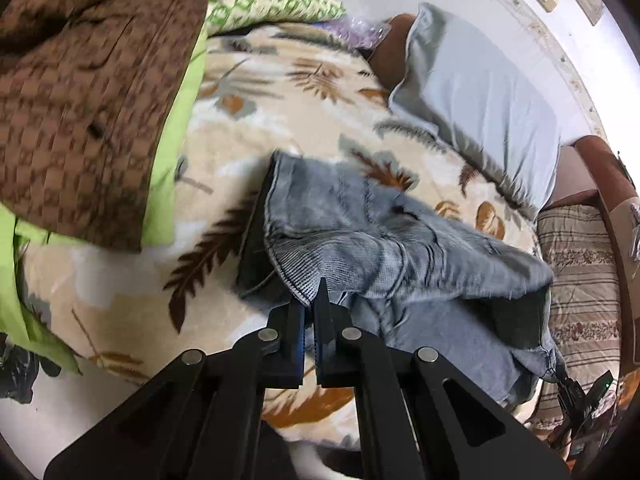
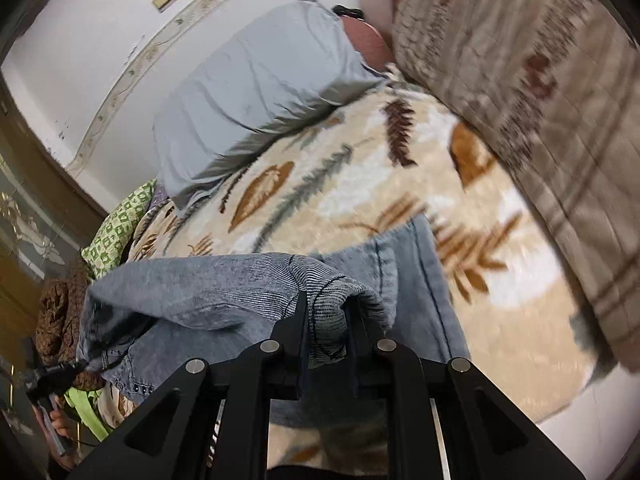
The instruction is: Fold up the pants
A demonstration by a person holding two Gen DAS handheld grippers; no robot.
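Denim pants (image 1: 384,240) stretched sideways, hung between both grippers' jaws, over blanket (image 1: 280,120)

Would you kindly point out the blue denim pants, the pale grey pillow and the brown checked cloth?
blue denim pants (image 1: 360,240), left wrist view, on the bunched leg fabric.
pale grey pillow (image 2: 256,96), right wrist view, on its broad top face.
brown checked cloth (image 1: 80,100), left wrist view, on its middle.
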